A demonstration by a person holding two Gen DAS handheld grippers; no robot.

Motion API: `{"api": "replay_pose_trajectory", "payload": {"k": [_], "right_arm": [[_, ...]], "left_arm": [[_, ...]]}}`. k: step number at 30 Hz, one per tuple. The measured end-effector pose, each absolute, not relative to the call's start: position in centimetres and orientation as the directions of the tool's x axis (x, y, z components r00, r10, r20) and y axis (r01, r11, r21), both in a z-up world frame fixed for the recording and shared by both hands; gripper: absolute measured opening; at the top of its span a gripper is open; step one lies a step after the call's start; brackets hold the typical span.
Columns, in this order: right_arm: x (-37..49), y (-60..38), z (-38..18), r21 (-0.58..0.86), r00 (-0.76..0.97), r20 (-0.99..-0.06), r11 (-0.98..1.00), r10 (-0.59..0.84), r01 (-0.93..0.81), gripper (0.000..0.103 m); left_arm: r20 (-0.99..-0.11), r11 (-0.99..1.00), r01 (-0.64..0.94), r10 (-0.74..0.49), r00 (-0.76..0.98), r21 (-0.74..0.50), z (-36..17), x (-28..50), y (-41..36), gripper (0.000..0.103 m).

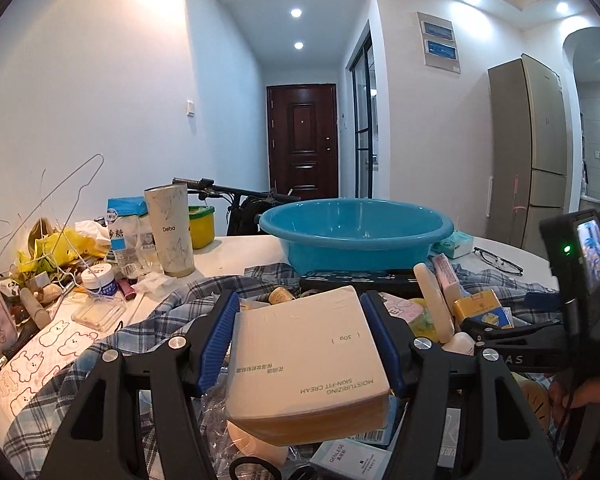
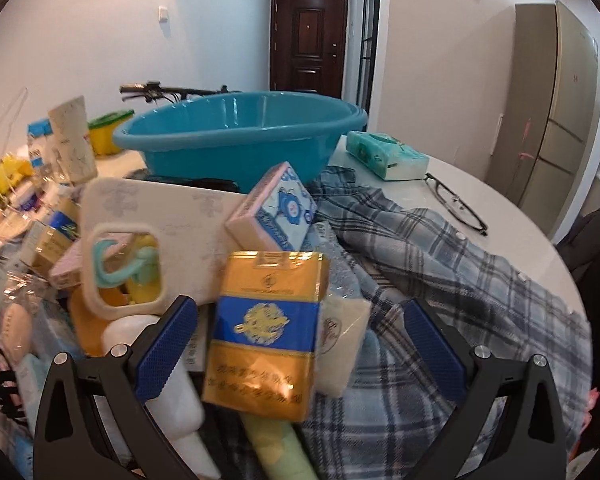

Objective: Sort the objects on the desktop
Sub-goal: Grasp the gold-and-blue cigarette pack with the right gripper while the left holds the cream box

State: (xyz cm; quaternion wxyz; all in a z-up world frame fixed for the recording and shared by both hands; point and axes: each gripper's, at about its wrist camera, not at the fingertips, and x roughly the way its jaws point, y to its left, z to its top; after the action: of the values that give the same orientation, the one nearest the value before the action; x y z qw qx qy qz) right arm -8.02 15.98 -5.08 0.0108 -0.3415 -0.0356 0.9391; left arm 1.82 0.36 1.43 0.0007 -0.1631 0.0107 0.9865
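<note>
While the left hand-held gripper clamps a cream box, the right hand-held gripper gapes. A yellow-blue pack sits between its spread fingers.

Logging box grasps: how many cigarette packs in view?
1: the yellow-and-blue pack, upright in the pile on the plaid shirt, between the open right gripper fingers, ungripped. The left gripper holds a cream box. The clutter may hide more.
</note>
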Motion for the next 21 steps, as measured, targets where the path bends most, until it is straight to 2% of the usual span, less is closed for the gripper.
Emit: {"api": "replay_pose_trajectory", "payload": {"k": [4,21], "right_arm": [[-8.5,16.7,-5.5,0.038,-0.733,-0.678,-0.998,-0.058,0.044,0.059],[-5.6,16.3,-1.9,-0.018,-0.833,-0.552,-0.999,-0.031,0.049,0.058]], "left_arm": [[-0.345,-1.0,-0.018,0.017,-0.938,-0.002,1.2,1.5,0.2,0.065],[-0.284,-0.999,-0.016,0.005,-0.959,0.034,2.7,2.1,0.3,0.065]]}}
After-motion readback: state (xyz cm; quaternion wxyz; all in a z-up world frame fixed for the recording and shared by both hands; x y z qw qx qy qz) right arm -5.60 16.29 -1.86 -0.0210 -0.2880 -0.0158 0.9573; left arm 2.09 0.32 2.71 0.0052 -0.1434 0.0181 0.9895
